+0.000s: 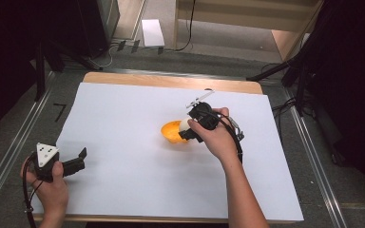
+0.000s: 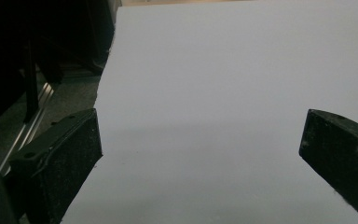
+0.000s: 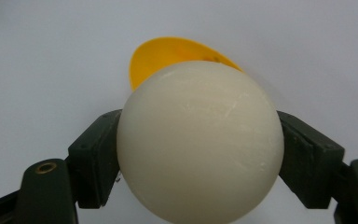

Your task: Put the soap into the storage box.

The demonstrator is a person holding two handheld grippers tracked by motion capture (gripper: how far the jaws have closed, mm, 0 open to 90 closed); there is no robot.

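- The cream-white ball (image 3: 200,142) sat clamped between the two black jaws of the right gripper (image 3: 200,154), one jaw pressed against each side of it.
- From above, the ball (image 1: 184,125) showed as a pale spot at the gripper's tip, right at the near edge of the orange bowl (image 1: 171,131), which lay a little right of the table's middle.
- In the right gripper view the bowl (image 3: 168,56) peeked out just behind the ball (whether the two actually touched, I could not tell).
- The right gripper (image 1: 186,129) was held by the person's right hand (image 1: 218,137), whose forearm came in from the table's near edge.
- A white sheet (image 1: 133,156) covered most of the wooden table (image 1: 171,80), and the bowl rested on it.
- Well away at the near left corner, the left gripper (image 1: 81,156) rested low by the sheet's edge in the left hand (image 1: 52,187).
- Its jaws stood wide apart with nothing between them, bare sheet (image 2: 214,116) lying ahead of them.
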